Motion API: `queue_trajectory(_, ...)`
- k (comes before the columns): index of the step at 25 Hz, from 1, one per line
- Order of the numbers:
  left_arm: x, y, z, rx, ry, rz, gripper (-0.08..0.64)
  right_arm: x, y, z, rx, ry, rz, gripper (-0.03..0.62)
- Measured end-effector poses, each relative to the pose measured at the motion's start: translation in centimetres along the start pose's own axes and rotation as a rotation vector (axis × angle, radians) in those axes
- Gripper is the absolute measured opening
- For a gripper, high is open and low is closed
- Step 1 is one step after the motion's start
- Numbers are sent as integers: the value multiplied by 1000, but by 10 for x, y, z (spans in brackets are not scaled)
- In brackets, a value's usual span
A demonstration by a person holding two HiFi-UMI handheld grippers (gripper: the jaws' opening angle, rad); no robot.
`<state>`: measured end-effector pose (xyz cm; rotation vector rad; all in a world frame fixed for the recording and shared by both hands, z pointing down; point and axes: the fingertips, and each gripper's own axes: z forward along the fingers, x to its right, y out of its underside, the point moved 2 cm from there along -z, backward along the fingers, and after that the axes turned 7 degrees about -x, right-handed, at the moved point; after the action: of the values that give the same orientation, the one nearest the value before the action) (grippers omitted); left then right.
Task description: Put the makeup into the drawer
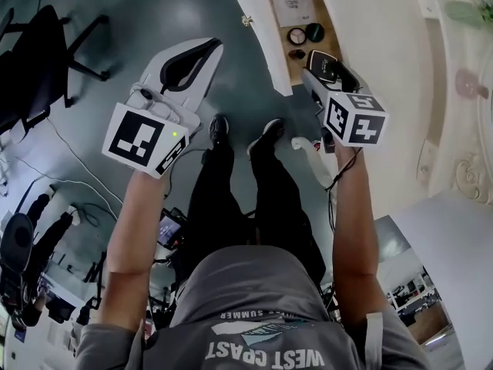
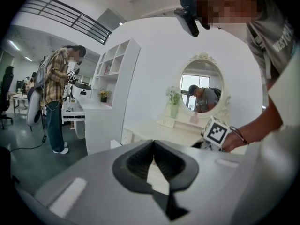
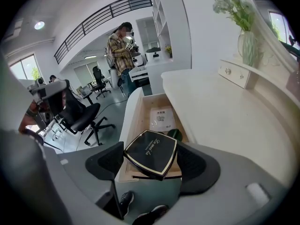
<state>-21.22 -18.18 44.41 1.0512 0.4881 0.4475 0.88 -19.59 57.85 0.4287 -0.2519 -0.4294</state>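
Note:
My right gripper is shut on a black square makeup case with gold trim, gripped by its two sides. It hangs over the near end of the open wooden drawer of the white vanity. In the drawer lie a white paper, a round compact, a dark green round pot and a small dark item. My left gripper hovers over the floor left of the drawer, its jaws together with nothing in them.
The cream vanity top carries a vase of flowers and a small drawer box below an oval mirror. A person in a plaid shirt stands by a white shelf unit. Office chairs stand on the floor at the left.

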Motion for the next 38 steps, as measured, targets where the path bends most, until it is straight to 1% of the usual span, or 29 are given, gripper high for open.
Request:
queue_trajectory(7,-8,10,-1,-7,2,-14,2,-6,17,23,-71,12,-7,364)
queue_trajectory(15,-15,21,-4,-13,4,-23,2,1,27,45,-160,73,-12,362)
queue_trajectory(19,-17,26,-6,-17,1,-27,2,4,25,50,-156,106,20,362)
queue_trajectory(22,-18,30,-9,-20,-2,-32,2,9,23,51,-147,179,56,360)
queue_trajectory(25,-20,32,-11,-19,-4,-37,2,11,21,53,-104,255,79,360)
queue_trajectory(28,-20,34,-13,-18,-4,-40,2,13,19,54,-77,292,90,360)
queue_trajectory(33,-19,40,-16,-18,-5,-48,2,14,19,54,-97,370,25,360)
queue_trajectory(38,-19,44,-19,-20,-7,-52,2,18,19,60,-123,409,-53,356)
